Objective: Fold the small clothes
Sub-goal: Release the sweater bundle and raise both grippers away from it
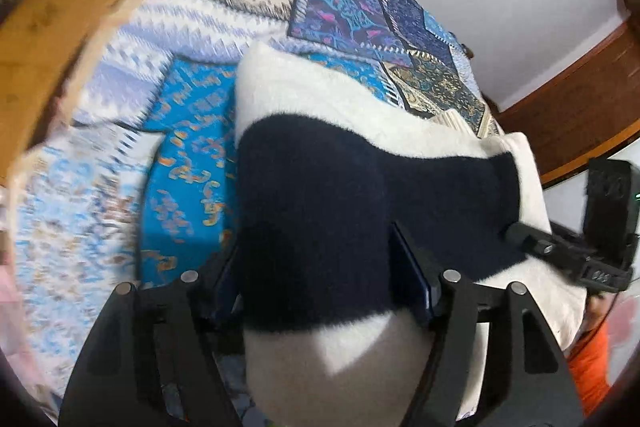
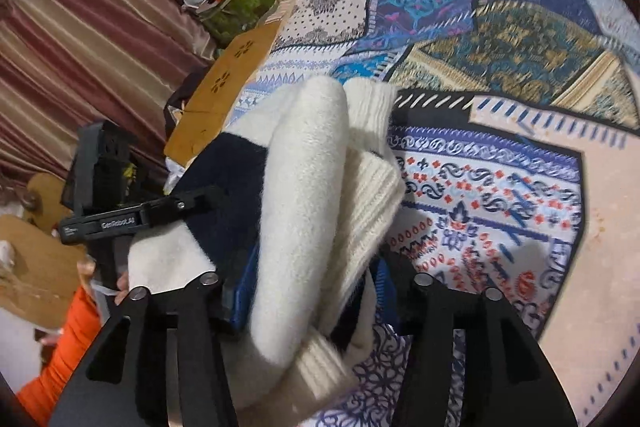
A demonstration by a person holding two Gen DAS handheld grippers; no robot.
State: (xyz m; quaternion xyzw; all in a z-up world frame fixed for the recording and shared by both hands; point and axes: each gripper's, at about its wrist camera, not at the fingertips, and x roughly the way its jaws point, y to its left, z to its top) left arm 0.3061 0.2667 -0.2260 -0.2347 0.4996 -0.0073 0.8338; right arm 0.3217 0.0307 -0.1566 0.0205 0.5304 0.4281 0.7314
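The left gripper (image 1: pixel 324 275) is holding its fingers (image 1: pixel 416 279) partly open around the cream-and-navy sweater (image 1: pixel 320 195) lying on the patchwork bedspread (image 1: pixel 188 155); the right gripper (image 2: pixel 308 291) is likewise straddling a cream fold, fingers partly spread.

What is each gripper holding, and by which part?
Both straddle the sweater: left gripper across its navy band, right gripper over the cream folded part. Whether either actually grips it cannot be told.

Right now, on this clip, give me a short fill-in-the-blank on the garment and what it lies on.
1. The sweater is cream with a broad ____ band.
2. It lies on a patchwork ____ cover.
3. The cuffs have a ____ knit.
4. The sleeve at the frame edge is ____.

Missing: navy; bed; ribbed; orange
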